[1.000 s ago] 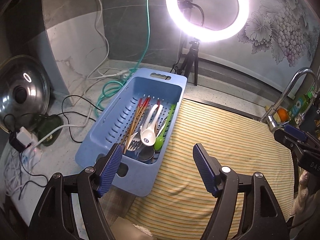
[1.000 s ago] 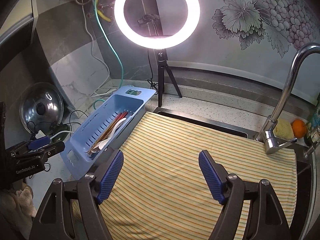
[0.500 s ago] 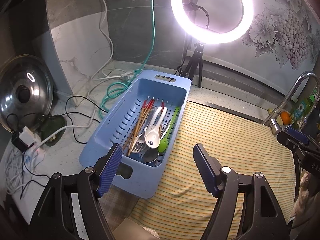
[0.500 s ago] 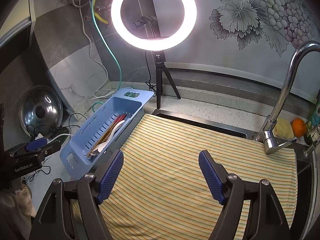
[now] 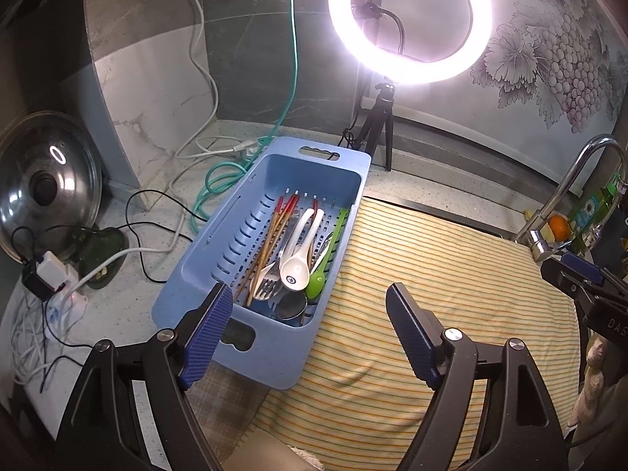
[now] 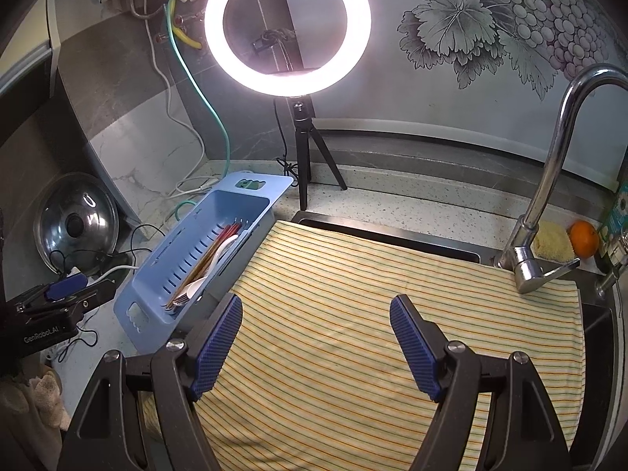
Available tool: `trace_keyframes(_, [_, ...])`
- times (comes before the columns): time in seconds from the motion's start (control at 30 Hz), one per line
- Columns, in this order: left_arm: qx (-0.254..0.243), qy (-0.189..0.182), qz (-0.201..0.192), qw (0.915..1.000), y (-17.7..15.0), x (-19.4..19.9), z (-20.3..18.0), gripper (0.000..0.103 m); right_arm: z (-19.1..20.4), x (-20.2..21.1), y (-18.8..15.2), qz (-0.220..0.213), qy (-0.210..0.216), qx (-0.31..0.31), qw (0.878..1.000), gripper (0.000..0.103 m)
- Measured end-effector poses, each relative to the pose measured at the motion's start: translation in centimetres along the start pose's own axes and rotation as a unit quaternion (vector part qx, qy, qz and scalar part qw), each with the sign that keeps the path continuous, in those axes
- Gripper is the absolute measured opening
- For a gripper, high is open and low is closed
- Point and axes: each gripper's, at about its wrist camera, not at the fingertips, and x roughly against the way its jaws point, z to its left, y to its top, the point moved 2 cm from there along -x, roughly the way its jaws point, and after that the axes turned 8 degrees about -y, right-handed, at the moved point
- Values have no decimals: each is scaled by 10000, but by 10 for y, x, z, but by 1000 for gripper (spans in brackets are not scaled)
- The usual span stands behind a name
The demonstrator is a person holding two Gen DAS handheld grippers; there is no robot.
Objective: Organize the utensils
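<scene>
Right, both hands empty over the cloth [image 6: 353,314], left gripper [image 5: 306,337] opening, right gripper [image 6: 316,347] spread, next I reach into the basket [image 5: 196,259] for a spoon [image 5: 296,271].

The utensil basket [image 5: 271,180] is pale blue. In it lie brown chopsticks [image 5: 271,235] with red tips, a white spoon [image 5: 300,255], a lime-green spoon [image 5: 325,259] and a silver fork [image 5: 266,284]. The cloth [image 6: 392,314] beside it is cream-yellow with thin orange and green stripes. The left gripper [image 5: 308,333] and right gripper [image 6: 316,343] are black with dark blue textured pads. The worktop [image 6: 392,212] is speckled grey. The wall mural [image 6: 510,11] shows grey grapes and leaves. By the chrome tap [image 6: 549,180] sit an orange fruit [image 6: 584,238] and a yellow sponge [image 6: 551,244].
</scene>
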Motion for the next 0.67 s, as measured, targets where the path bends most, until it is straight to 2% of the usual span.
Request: trace_keyframes(0.67, [-72, -14, -17, 10000, -2, 3, -4, 81, -1, 0, -4, 25, -19, -42, 10000, 74])
